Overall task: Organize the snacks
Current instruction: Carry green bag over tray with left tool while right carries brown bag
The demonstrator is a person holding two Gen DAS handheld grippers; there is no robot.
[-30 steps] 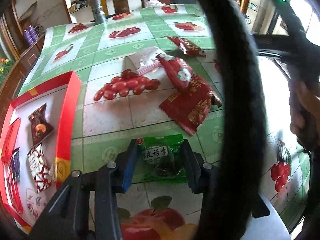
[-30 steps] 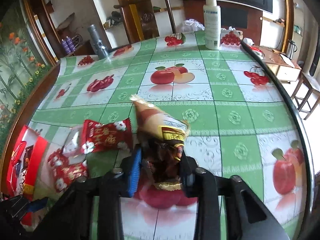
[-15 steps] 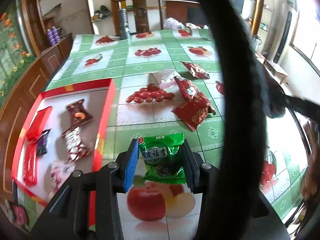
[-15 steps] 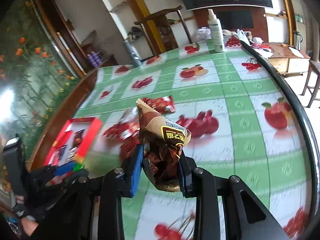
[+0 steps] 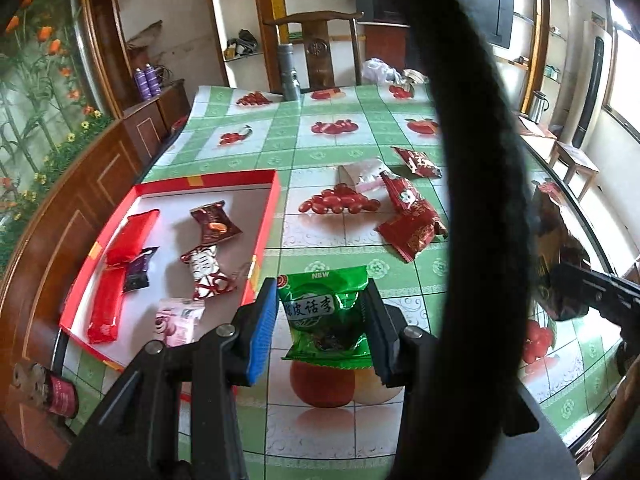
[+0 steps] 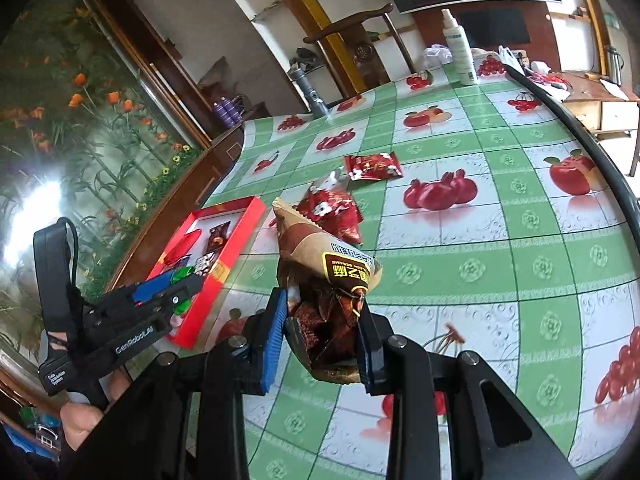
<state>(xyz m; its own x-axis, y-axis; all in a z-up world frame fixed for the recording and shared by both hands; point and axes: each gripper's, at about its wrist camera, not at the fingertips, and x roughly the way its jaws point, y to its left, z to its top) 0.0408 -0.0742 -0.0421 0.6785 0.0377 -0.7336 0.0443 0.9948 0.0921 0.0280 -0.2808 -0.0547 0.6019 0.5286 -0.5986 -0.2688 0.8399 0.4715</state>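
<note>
- Clamped in the left gripper (image 5: 322,324), the green packet (image 5: 326,316) is glossy, white-labelled, clear of the table.
- Right gripper (image 6: 322,336) pinches a crumpled brown packet (image 6: 324,280), upright.

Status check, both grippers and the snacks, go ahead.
Left gripper shut on green plum packet. Right gripper shut on brown sesame packet. Red tray unobstructed.

Home dining room: fruit-print tablecloth (image 5: 320,148), wooden chair (image 5: 316,40)
</note>
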